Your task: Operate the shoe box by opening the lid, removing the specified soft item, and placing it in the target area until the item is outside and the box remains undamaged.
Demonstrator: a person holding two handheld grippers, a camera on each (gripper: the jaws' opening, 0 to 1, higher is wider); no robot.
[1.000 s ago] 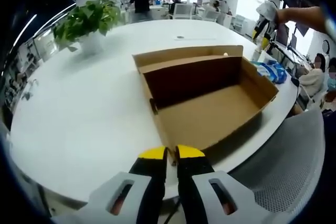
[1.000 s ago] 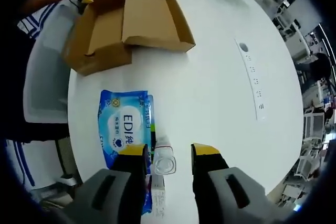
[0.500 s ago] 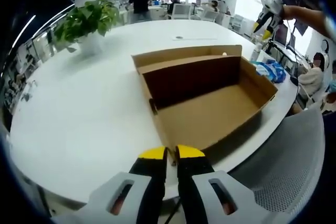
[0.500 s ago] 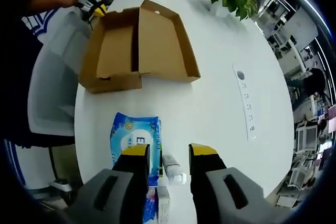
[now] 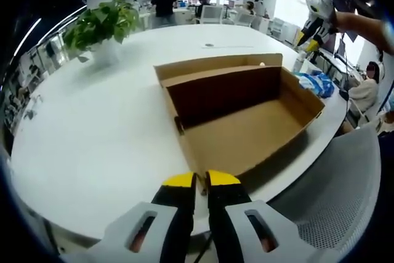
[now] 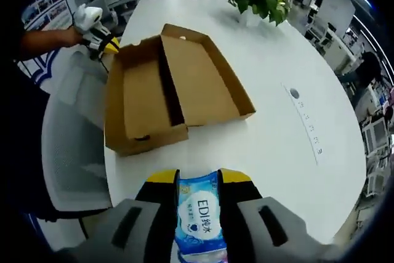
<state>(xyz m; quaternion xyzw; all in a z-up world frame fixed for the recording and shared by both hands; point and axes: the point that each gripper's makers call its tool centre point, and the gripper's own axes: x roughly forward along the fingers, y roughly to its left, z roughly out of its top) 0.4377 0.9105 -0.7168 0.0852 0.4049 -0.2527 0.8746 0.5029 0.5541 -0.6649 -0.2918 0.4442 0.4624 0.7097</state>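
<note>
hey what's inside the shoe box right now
Nothing that shows: the open box has bare cardboard on its floor in both views. The strip just behind its near wall in the right gripper view is hidden. The blue wipes pack lies outside, between the right gripper's jaws.

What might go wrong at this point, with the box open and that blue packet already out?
1. The left tongs pinch a corner of the shoe box; a tug there might crease or tear the cardboard.
2. That corner sits at the edge of the table, so a pull might drag the box off.
3. The blue wipes pack also lies near the edge, below the open right tongs; a nudge might push it off.
</note>
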